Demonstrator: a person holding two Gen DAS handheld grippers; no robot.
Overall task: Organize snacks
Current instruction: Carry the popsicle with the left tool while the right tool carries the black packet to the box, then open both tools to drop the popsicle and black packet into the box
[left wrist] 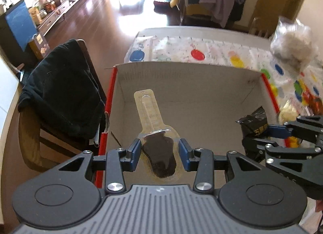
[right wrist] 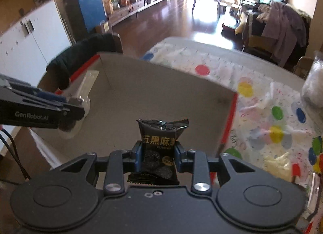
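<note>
A cardboard box [left wrist: 181,96] with red outer edges fills the middle of both views, open at the top and sitting on a table covered by a cloth with coloured dots [left wrist: 197,54]. At the left of the left wrist view a chair draped with a dark garment [left wrist: 60,96] stands just beside the box, and at the upper right a clear bag of pale stuff [left wrist: 292,48] rests on the cloth; more small wrapped items [left wrist: 302,96] lie along the right edge, outside the box wall. Nothing blocks the box opening — its floor shows bare below both grippers. The left gripper [left wrist: 159,151] points steeply down over the left part of the box, its blue pads closed on the dark, wide end of a clear-wrapped snack on a stick [left wrist: 156,145], whose narrow end points away towards the far wall. The right gripper [right wrist: 157,155] also tilts steeply down, nearer the box's right side, its jaws squeezed tight on a small black snack packet with gold lettering [right wrist: 159,139], held upright with its crimped top towards the far wall. In the right wrist view the left gripper enters from the left edge, well apart from the packet.
</note>
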